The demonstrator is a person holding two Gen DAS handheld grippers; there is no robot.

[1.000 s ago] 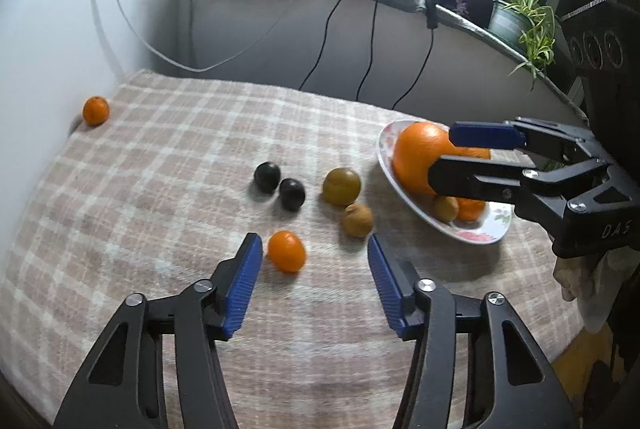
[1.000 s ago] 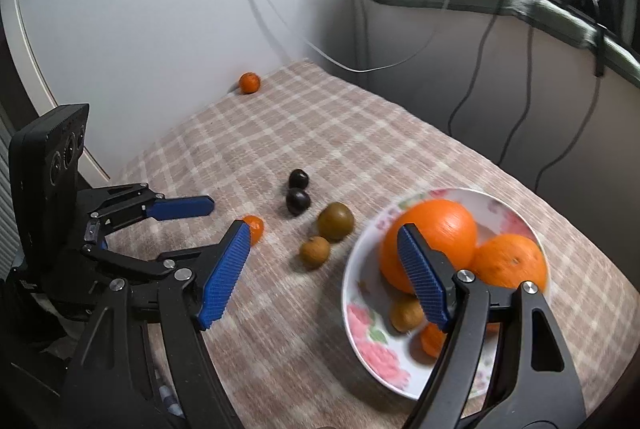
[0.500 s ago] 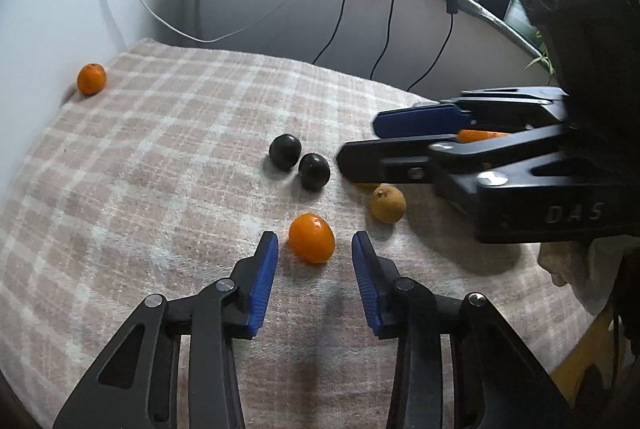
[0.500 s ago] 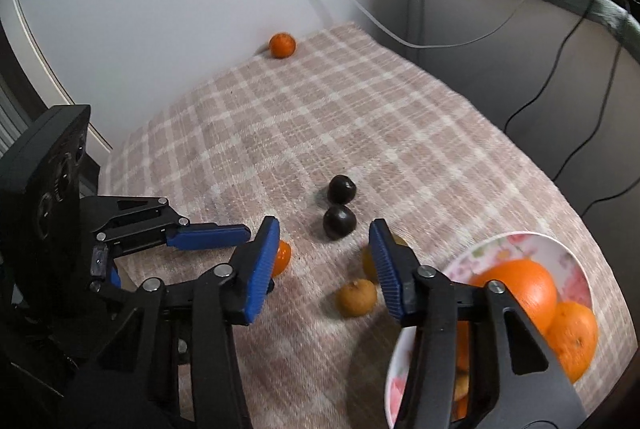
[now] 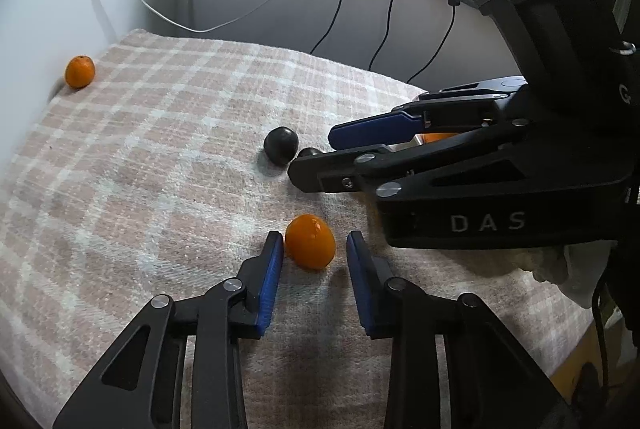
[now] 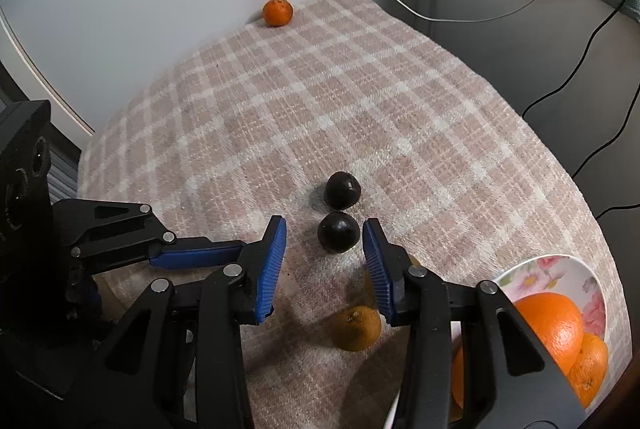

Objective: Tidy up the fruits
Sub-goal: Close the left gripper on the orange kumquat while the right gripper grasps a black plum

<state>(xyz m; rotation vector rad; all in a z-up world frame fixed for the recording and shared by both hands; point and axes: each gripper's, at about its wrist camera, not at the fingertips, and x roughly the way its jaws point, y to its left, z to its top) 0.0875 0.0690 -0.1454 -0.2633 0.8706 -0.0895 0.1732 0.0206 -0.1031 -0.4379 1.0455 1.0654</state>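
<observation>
Your left hand-held gripper (image 5: 315, 256) sits low over the table with its blue pads apart, a small orange oval fruit (image 5: 310, 241) between them; the left pad is just beside the fruit, and you cannot tell if it touches. Your right hand-held gripper (image 6: 325, 249) is also spread apart, bracketing the nearer of 2 dark round fruits (image 6: 338, 231) without touching it; the second dark round fruit (image 6: 342, 190) lies just beyond, nearly touching the first.

Under it all you have the table's pink-and-white checked cloth (image 6: 312, 101). At your right edge stands the white floral plate (image 6: 560, 271), holding a large orange (image 6: 550, 325) and a smaller orange (image 6: 590, 365). A brownish round fruit (image 6: 356, 327) lies on the cloth beneath the right gripper's pads. Far off by the wall rests 1 small tangerine (image 6: 277, 12).
</observation>
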